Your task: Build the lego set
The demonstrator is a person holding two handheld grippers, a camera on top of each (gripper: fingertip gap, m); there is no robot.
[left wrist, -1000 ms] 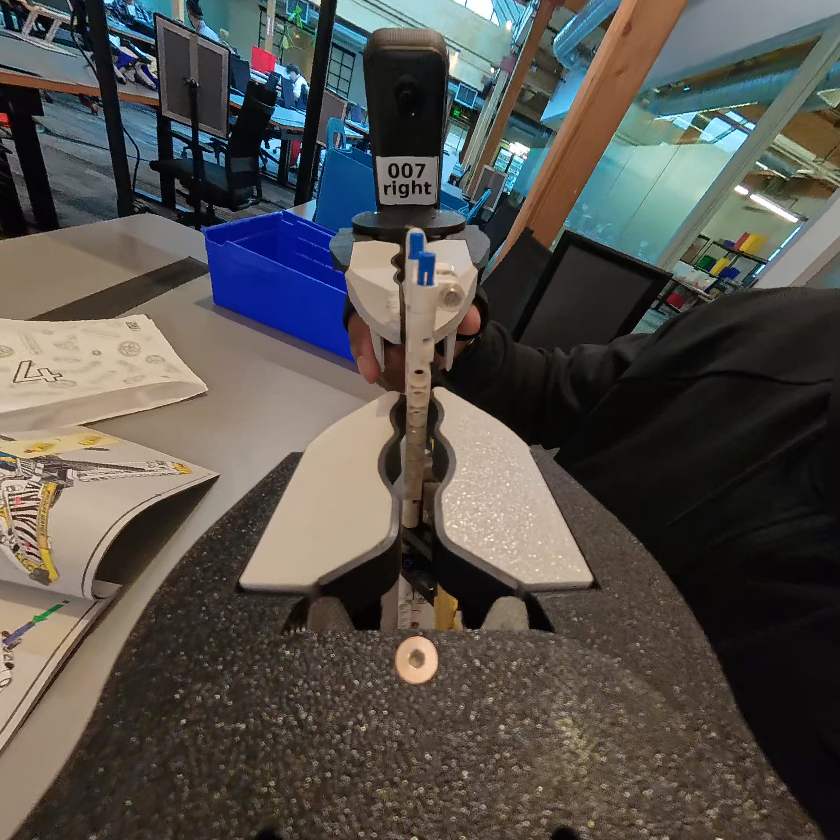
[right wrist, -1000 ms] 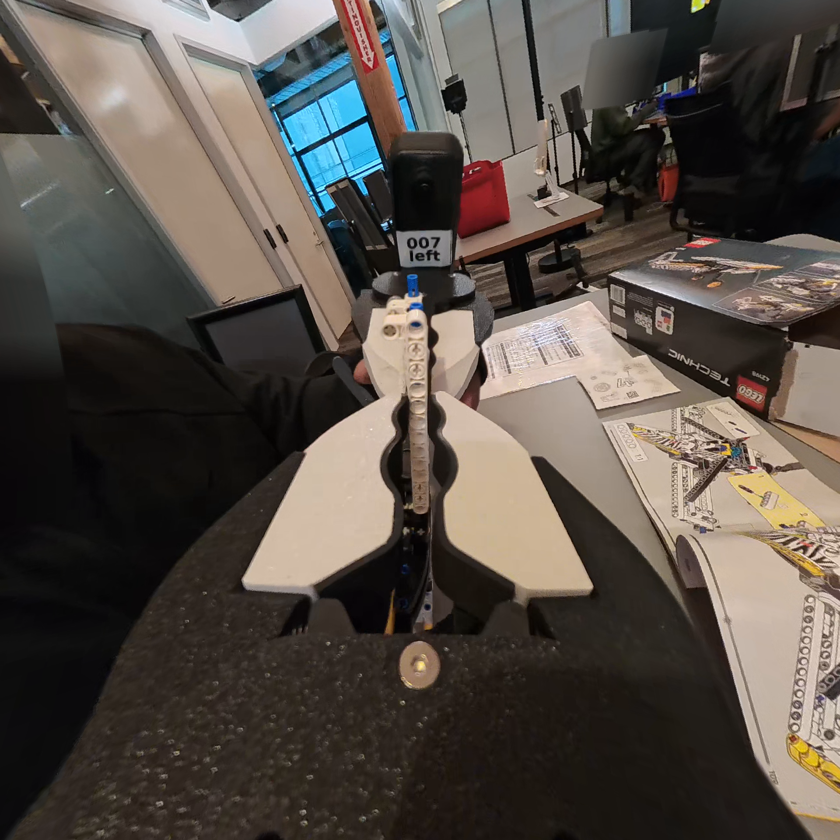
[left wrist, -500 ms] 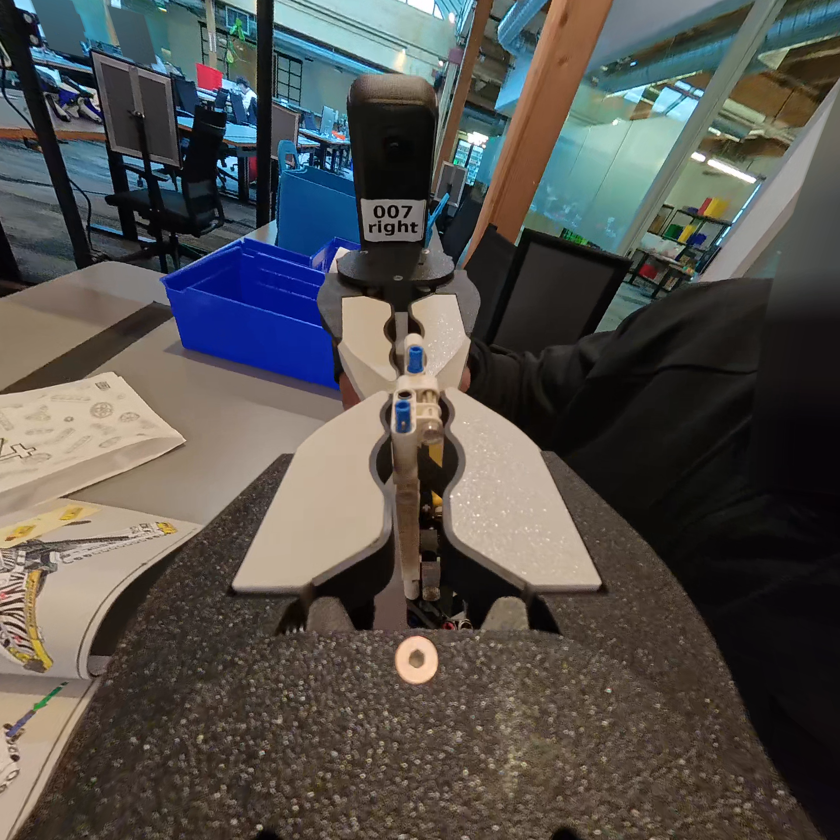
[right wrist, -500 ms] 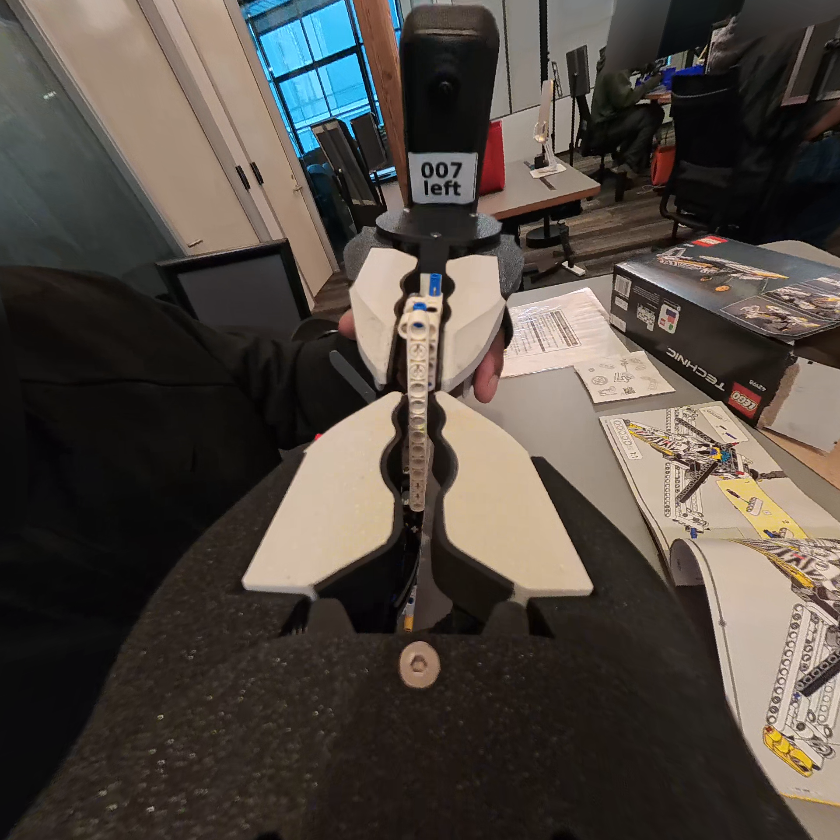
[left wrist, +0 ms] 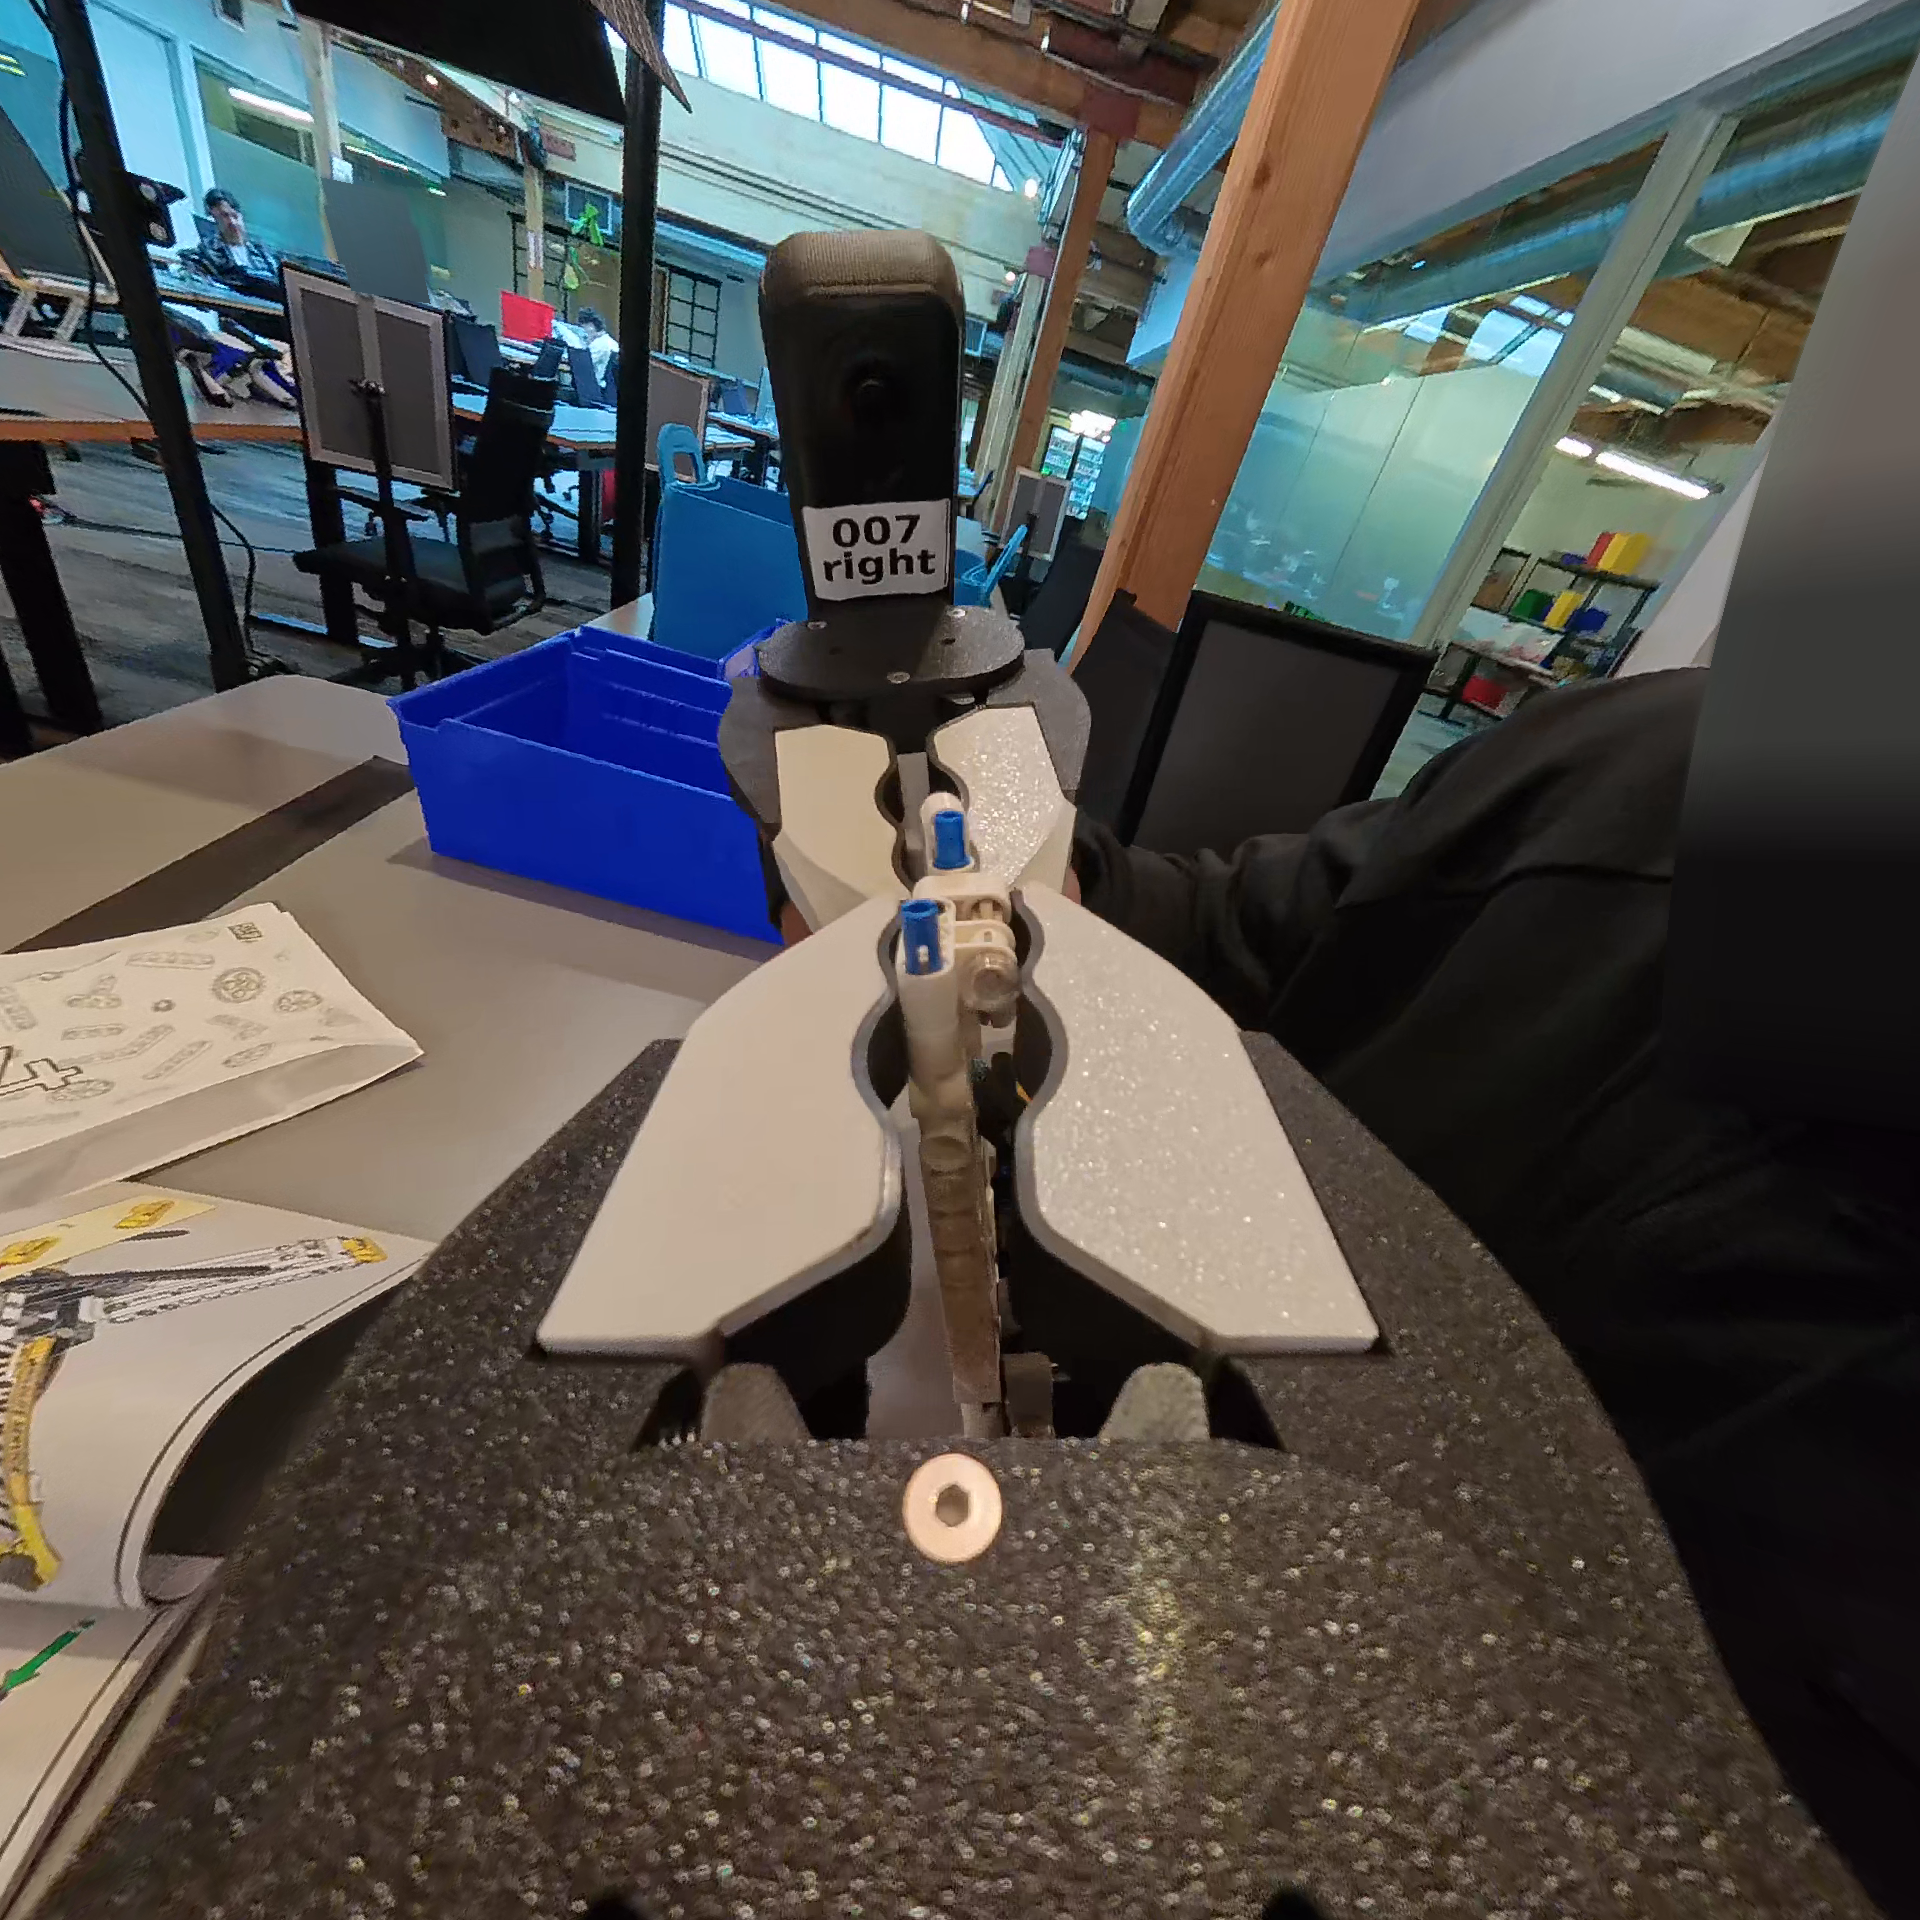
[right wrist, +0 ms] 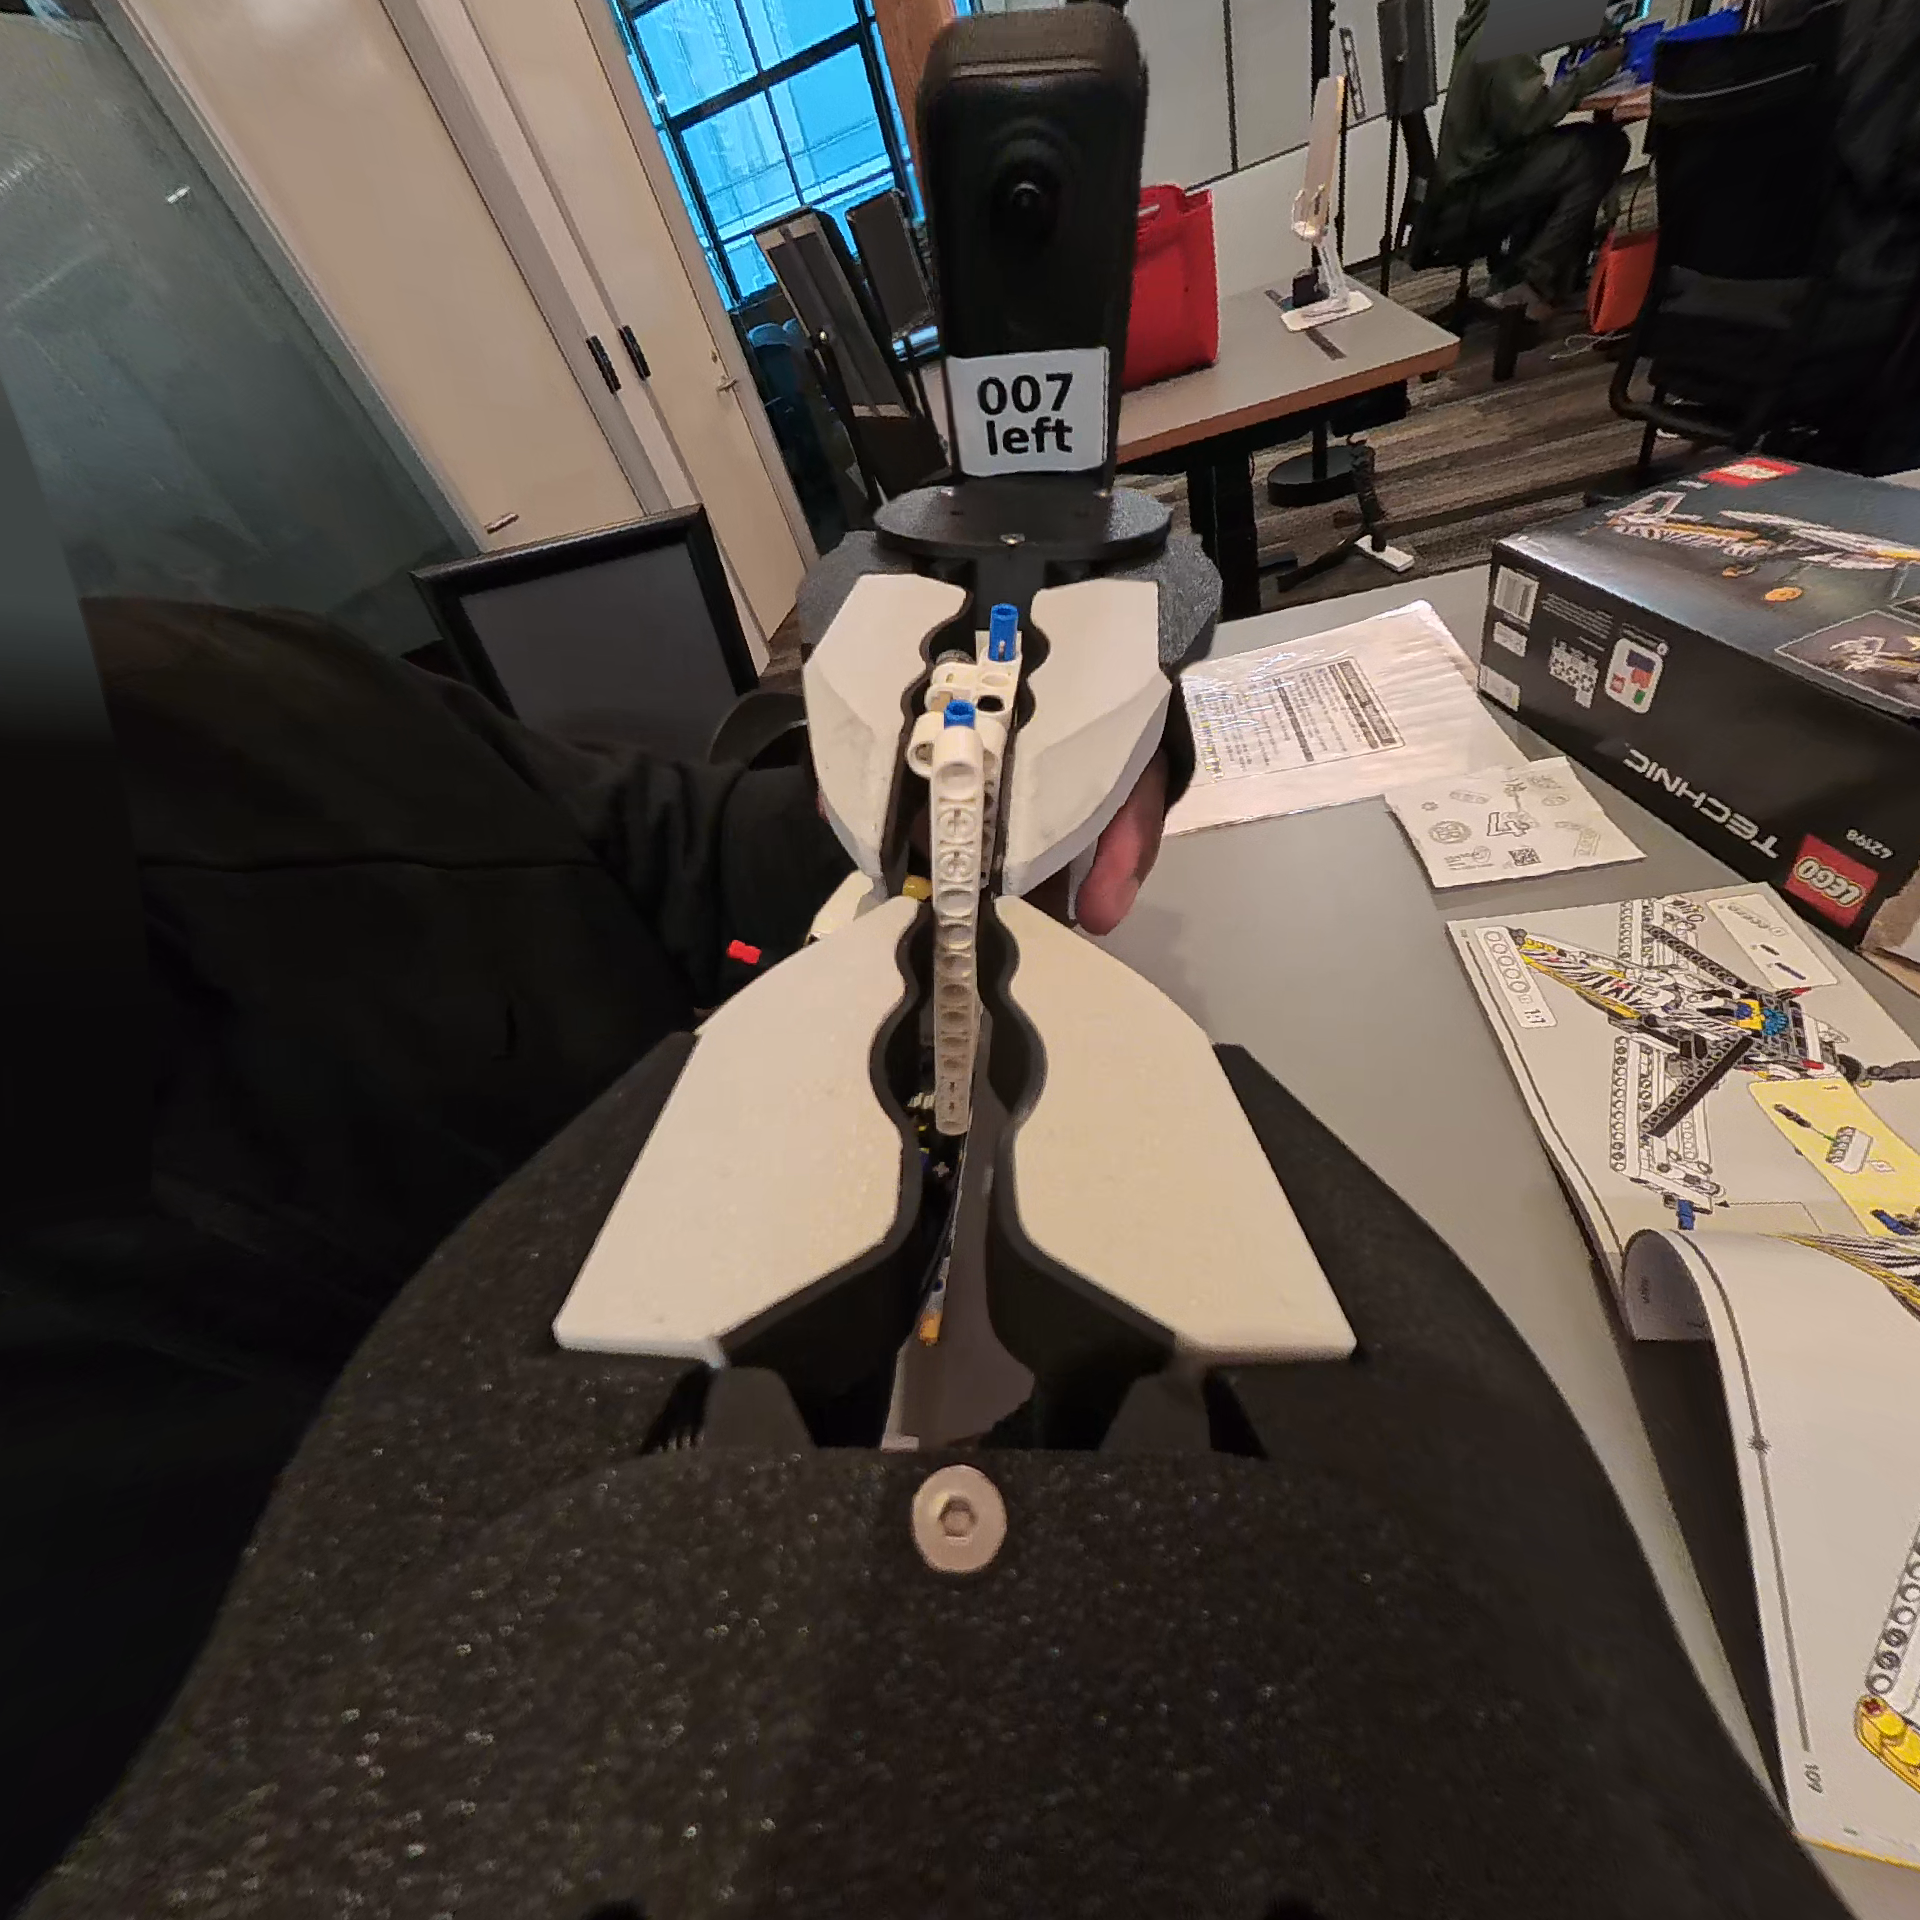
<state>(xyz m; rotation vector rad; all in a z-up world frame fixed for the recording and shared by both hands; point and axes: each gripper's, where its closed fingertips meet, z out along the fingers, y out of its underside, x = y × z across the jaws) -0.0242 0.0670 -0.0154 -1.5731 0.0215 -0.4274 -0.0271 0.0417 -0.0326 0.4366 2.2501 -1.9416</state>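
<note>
Grippers drawn closer together, right fingers [right wrist: 954, 914] clamping white holed beam [right wrist: 956, 966], left fingers [left wrist: 954, 914] around it, grip unclear

This is a big open office that is also a workshop. Far ahead of the tool stand long desks [left wrist: 83, 416] and black office chairs [left wrist: 488, 488]. Thick wooden posts [left wrist: 1216, 312] hold the roof. Glass walls [left wrist: 1455, 436] and shelves with bright bins [left wrist: 1569, 613] are off to the side.

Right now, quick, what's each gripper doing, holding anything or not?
Left gripper: shut on a white beam assembly with blue pins.
Right gripper: shut on a white holed beam.
</note>
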